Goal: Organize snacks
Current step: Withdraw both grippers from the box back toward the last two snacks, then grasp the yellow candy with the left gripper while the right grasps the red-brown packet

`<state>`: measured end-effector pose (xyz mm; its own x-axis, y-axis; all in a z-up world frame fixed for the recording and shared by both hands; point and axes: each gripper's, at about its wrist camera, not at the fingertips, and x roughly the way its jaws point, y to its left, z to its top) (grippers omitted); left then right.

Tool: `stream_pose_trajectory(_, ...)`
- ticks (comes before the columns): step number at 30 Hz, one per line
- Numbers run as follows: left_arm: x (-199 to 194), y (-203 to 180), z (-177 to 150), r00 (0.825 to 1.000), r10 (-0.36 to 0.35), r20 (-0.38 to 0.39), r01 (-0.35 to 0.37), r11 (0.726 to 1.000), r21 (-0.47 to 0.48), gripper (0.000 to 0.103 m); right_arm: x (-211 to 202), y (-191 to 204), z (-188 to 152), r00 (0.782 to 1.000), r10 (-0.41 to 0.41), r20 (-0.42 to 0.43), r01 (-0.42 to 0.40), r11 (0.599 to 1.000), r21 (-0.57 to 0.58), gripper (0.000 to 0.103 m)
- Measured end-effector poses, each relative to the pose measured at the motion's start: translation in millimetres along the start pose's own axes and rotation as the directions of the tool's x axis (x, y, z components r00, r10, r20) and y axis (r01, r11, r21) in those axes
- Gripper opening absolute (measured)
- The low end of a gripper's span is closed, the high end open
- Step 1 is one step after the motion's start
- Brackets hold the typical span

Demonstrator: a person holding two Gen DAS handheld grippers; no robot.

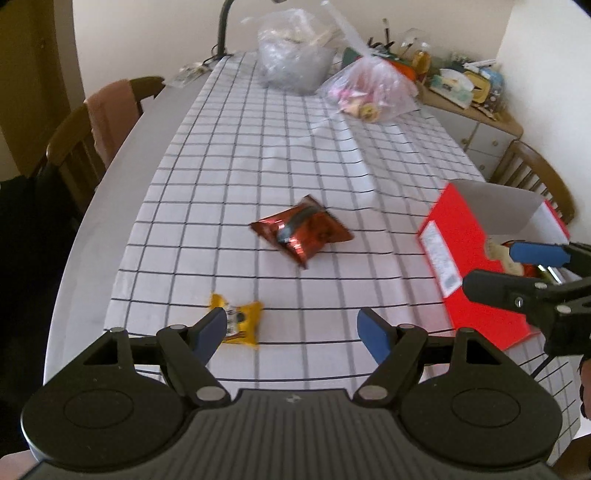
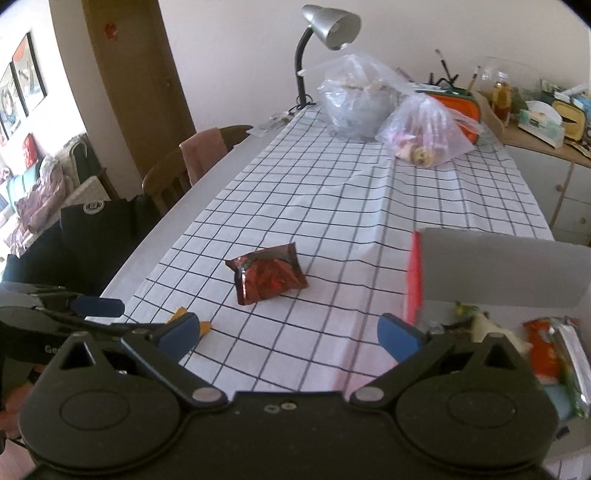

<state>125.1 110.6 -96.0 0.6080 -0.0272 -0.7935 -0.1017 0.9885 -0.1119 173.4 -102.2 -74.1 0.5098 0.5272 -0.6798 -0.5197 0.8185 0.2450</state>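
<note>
A dark red foil snack packet (image 1: 301, 230) (image 2: 267, 277) lies mid-table on the checked cloth. Nearer me sits a small yellow packet (image 1: 242, 321) (image 2: 205, 326), partly behind a fingertip in both views. My left gripper (image 1: 291, 332) hovers over the cloth, open, nothing between its blue pads, the yellow packet just beside its left pad. To the right stands an open red box (image 1: 476, 266) (image 2: 413, 284) with several snacks inside (image 2: 546, 350). My right gripper (image 2: 291, 336) (image 1: 517, 271) is open and holds nothing, its right finger by the box's near corner.
Two clear plastic bags (image 2: 354, 107) (image 2: 424, 136) and a desk lamp (image 2: 328, 26) stand at the table's far end. Wooden chairs (image 1: 74, 147) (image 1: 535, 181) flank the table. A cluttered sideboard (image 2: 546, 122) lines the far right wall. The left table edge (image 1: 103, 206) is bare grey.
</note>
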Motion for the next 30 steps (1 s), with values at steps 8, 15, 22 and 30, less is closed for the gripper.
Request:
stream_pose_trajectory(8,34,35,-3,0.997,0.022,-0.079,-0.024,0.999,-0.032,0.077,53,18,18,0.998,-0.01,-0.055,0.009,1.0,-0.021,0.103)
stream_pose_trajectory(15,64,47,-1,0.991,0.034,-0.133,-0.039,0.999,-0.035,0.077,106,24,39,0.995,-0.02,-0.098,0.013,0.997,-0.076,0.103)
stream_pose_trajectory(22,81,55,-1,0.984,0.04,-0.171,-0.051,0.997,-0.058,0.077,153,31,47,0.986,-0.005,-0.168,-0.019,0.99,-0.138,0.103)
stream_pose_trajectory(30,94,55,-1,0.982,0.036,-0.188,-0.043,0.998,-0.038,0.077,193,36,45,0.976,-0.032,-0.215,-0.009,0.982,-0.186,0.103)
